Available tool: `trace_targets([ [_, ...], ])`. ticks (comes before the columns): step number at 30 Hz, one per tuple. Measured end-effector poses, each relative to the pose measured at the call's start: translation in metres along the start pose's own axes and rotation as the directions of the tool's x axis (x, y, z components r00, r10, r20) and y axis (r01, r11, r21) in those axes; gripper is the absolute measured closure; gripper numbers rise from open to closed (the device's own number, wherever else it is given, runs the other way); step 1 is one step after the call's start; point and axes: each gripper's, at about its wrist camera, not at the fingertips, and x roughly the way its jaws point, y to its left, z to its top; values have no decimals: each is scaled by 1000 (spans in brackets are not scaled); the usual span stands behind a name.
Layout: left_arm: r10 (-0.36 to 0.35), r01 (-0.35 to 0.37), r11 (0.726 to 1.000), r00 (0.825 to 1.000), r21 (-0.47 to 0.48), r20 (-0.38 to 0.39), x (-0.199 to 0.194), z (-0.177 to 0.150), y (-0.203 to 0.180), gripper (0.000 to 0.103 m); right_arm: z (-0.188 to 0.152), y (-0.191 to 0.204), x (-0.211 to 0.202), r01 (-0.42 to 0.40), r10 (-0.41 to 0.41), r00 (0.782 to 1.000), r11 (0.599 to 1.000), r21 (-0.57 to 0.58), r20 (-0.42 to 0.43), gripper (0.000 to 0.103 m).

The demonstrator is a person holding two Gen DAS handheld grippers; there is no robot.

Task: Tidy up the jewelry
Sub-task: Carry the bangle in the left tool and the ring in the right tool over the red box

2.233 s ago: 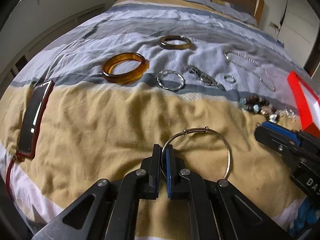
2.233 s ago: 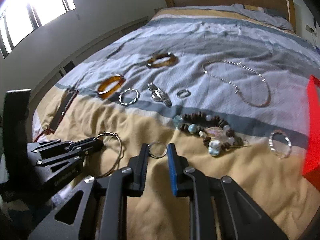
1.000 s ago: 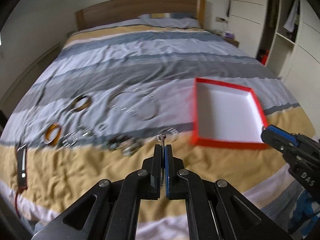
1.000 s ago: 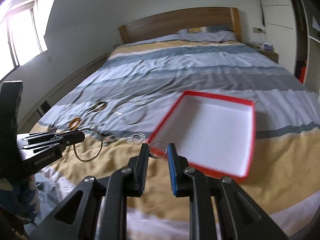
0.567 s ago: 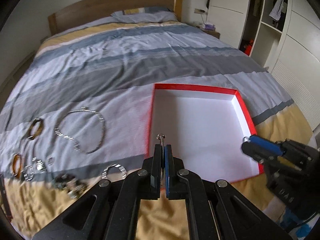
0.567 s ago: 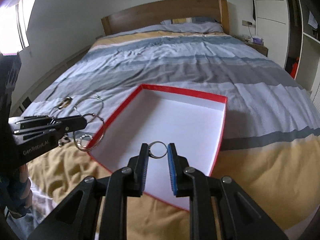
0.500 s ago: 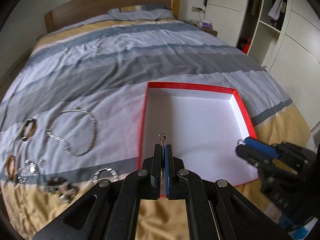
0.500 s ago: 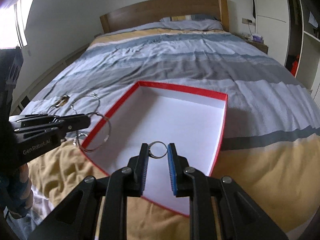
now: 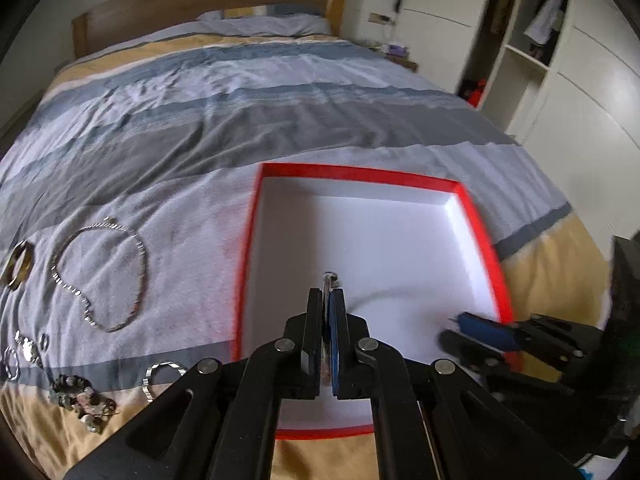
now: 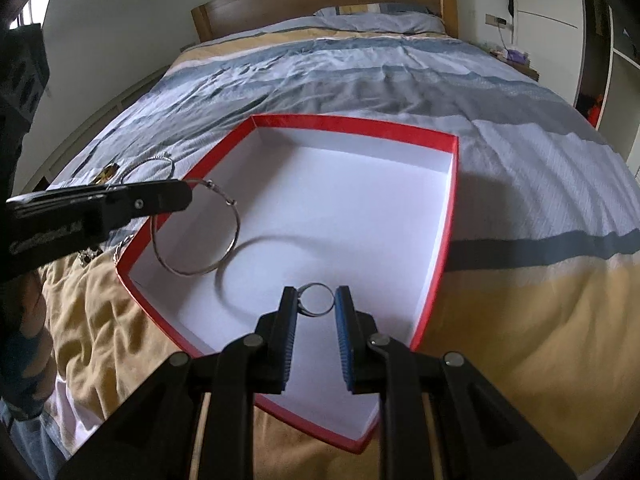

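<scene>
I hold my left tongs (image 10: 188, 194) closed on the rim of the large silver bangle (image 10: 196, 232), so the hoop hangs free over the near left corner of the red box (image 10: 450, 216), which lies open on the bed (image 10: 520, 128); I grip only the thin wire, so that the hoop can drop flat when I let go. My right tongs (image 10: 316, 300) pinch the small silver ring (image 10: 316, 300) across its width, above the near part of the white floor of the box. I judge both pieces are ready to be released here, because the box is still empty. The chain necklace (image 9: 100, 276), the beaded bracelet (image 9: 80, 400) and the other rings wait on the bed to the left.
</scene>
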Motion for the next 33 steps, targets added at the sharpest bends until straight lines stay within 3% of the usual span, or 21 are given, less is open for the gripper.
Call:
trace_targets([
  [6, 48, -51, 998, 995, -30, -85, 21, -17, 21, 99, -1, 1, 2, 4, -5, 1000, 1000, -13, -8, 85],
  [10, 79, -81, 997, 991, -8, -103, 28, -29, 14, 99, -2, 2, 3, 7, -7, 1000, 1000, -27, -12, 84],
  [17, 148, -158, 986, 979, -62, -137, 28, -44, 16, 95, -2, 3, 5, 5, -6, 1000, 998, -62, -20, 84],
  [27, 144, -176, 967, 974, -184, -177, 11, -61, 12, 94, 7, -2, 12, -35, 27, 997, 992, -123, -69, 84],
  [33, 156, -192, 963, 969, -188, -191, 10, -63, 9, 94, 10, 2, 15, -35, 20, 995, 988, -154, -94, 84],
])
